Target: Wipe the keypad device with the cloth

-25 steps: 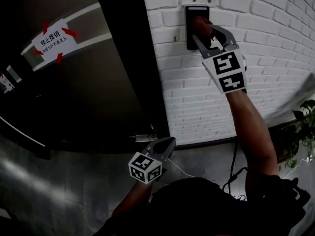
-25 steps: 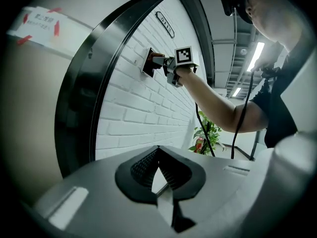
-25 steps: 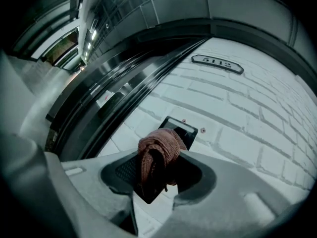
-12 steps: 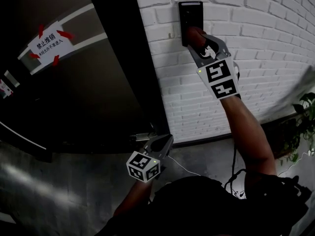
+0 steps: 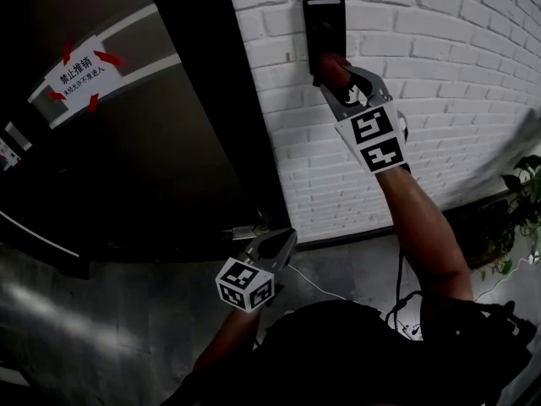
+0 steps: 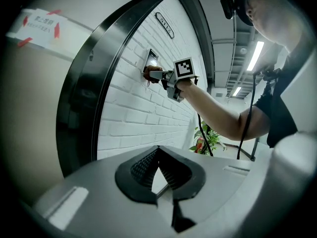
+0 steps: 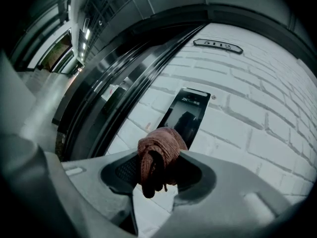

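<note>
I am holding the cloth (image 7: 159, 155) at the lower end of the keypad device (image 5: 324, 24).
My right gripper (image 5: 336, 74) is clamping it; my left gripper (image 5: 281, 245) is hanging closed, empty.

I see a white brick wall (image 5: 439, 100) carrying everything here. The black keypad device (image 5: 325, 24) is fixed flat and upright on it, just beside the dark door frame (image 5: 228, 100). In the right gripper view a small dark number plate (image 7: 218, 45) sits on the bricks higher up. Below, the grey floor (image 5: 127, 311) meets the wall; a thin pale cable (image 5: 314, 289) lies on it.
</note>
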